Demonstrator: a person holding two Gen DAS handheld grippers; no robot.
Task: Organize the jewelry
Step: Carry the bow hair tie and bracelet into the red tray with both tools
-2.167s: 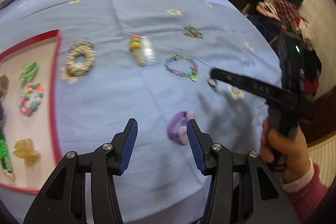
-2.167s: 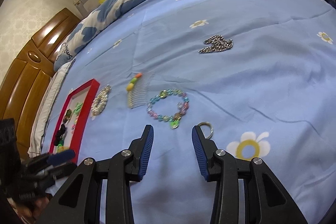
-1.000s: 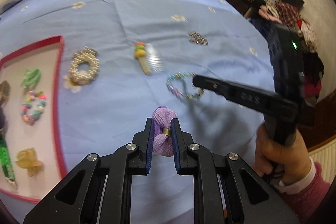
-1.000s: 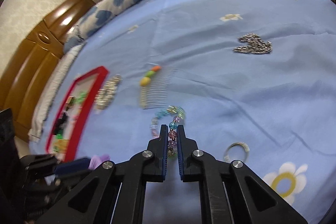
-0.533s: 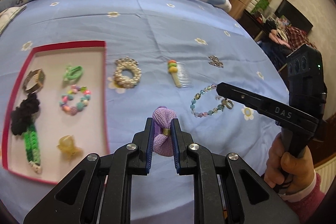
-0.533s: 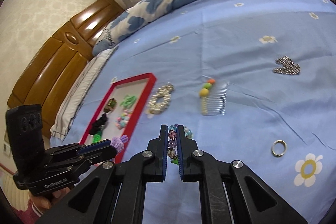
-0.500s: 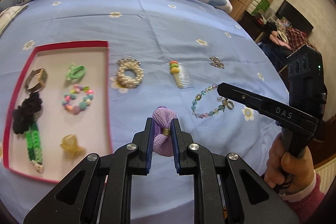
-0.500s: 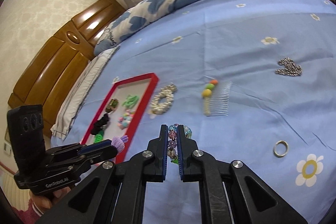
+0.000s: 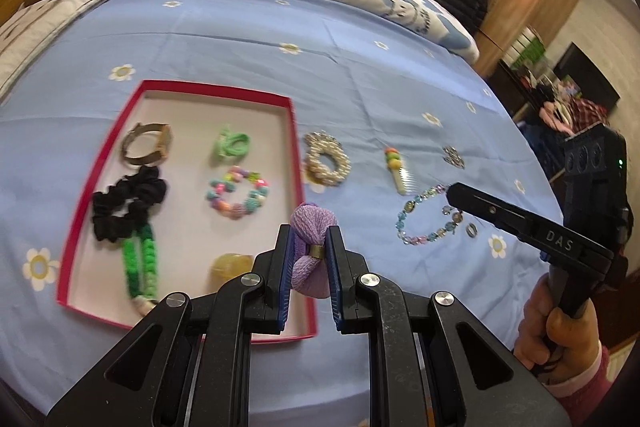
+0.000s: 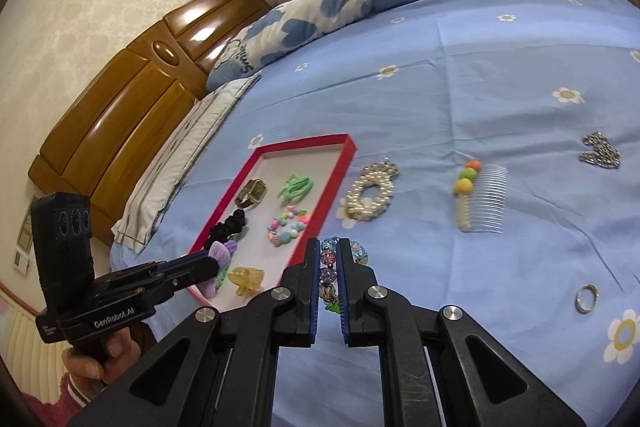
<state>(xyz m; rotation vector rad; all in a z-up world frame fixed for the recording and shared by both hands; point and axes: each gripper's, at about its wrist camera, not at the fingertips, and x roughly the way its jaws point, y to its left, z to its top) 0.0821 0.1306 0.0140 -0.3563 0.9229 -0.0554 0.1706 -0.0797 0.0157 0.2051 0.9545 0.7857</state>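
Above the red tray's (image 9: 297,155) near right corner, the left tool (image 9: 307,281) is clamped on a purple hair tie (image 9: 311,255). Right of the tray, over the bed (image 10: 500,99), the right tool (image 10: 329,293) is clamped on a beaded bracelet (image 10: 327,273).

The tray (image 9: 294,131) lies left of the pearl bracelet (image 9: 326,165), comb (image 9: 398,171) and ring (image 9: 472,229).

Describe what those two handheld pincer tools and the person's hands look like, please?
Both grippers, left and right, are matte black with silver bolts and ribbed blue finger pads. White lettering marks their sides. The right hand wears a pink cuff; the left hand a fuzzy pink sleeve.
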